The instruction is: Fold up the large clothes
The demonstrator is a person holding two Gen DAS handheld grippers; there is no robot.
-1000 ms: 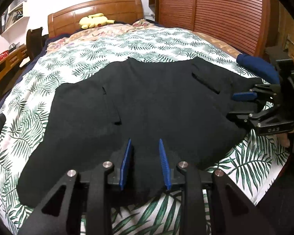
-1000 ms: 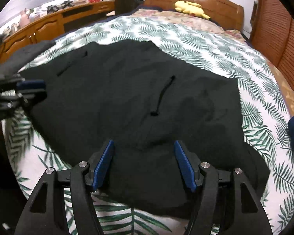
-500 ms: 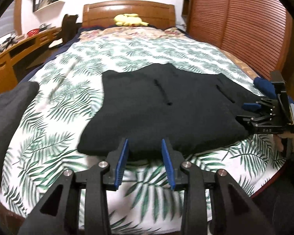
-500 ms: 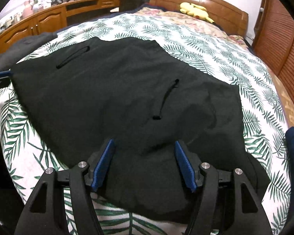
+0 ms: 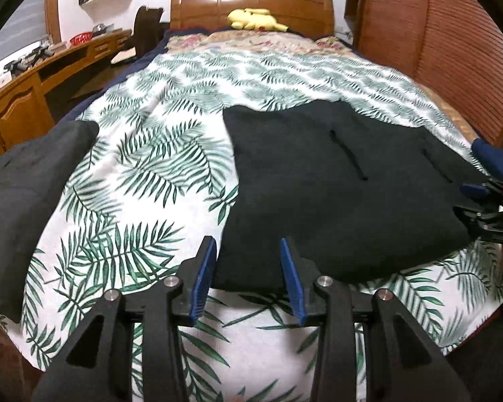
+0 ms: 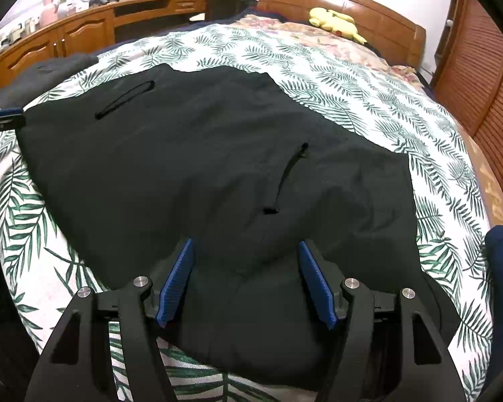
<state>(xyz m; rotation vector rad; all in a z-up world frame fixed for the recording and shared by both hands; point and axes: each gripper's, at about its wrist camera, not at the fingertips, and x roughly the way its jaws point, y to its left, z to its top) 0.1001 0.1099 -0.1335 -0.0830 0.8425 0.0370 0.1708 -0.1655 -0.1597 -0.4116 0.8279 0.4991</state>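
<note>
A large black garment (image 5: 335, 181) with pocket slits lies spread flat on the leaf-print bedspread (image 5: 144, 174); it also fills the right wrist view (image 6: 201, 167). My left gripper (image 5: 248, 278) is open and empty, just above the garment's near left corner. My right gripper (image 6: 246, 278) is open and empty, low over the garment's near right edge; it also shows at the right edge of the left wrist view (image 5: 483, 207). A fingertip of the left gripper shows at the left edge of the right wrist view (image 6: 3, 114).
A folded dark grey garment (image 5: 20, 194) lies at the bed's left edge. A blue item (image 6: 501, 261) sits at the right edge. A yellow plush toy (image 5: 255, 20) lies by the wooden headboard. Wooden cabinets (image 6: 50, 43) stand left, a slatted wardrobe (image 5: 452, 40) right.
My left gripper has pulled back and swung left, from over the garment's middle to its left corner. The right gripper has barely moved. Both stay open.
</note>
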